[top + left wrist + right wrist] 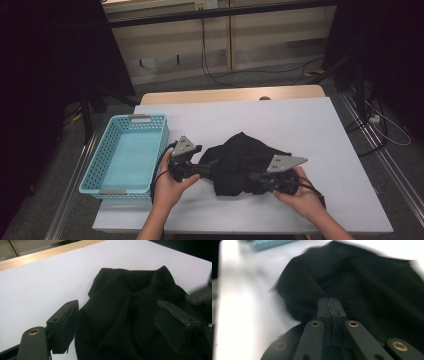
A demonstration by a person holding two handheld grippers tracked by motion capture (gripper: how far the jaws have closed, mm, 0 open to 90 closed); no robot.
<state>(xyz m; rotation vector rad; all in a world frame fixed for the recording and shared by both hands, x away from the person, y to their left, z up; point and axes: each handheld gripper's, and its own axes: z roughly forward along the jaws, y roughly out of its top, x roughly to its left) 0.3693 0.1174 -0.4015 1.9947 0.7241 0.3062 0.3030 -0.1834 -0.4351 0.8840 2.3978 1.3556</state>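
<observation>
A crumpled black cloth (pixel 241 154) lies on the white table (pixel 305 125), near its front edge. My left gripper (pixel 209 168) reaches in from the cloth's left side. In the left gripper view my left gripper (pixel 120 322) stands open, its jaws wide apart with the black cloth (pixel 125 307) bunched between them and not pinched. My right gripper (pixel 251 178) comes in from the cloth's right side. In the right gripper view my right gripper (pixel 331 302) is shut, and a raised fold of the black cloth (pixel 362 285) runs into its tips.
A light blue perforated basket (pixel 93 167) stands at the table's left edge, close to my left hand. A wooden strip (pixel 225 95) borders the table's far side. Cables lie on the floor beyond and to the right.
</observation>
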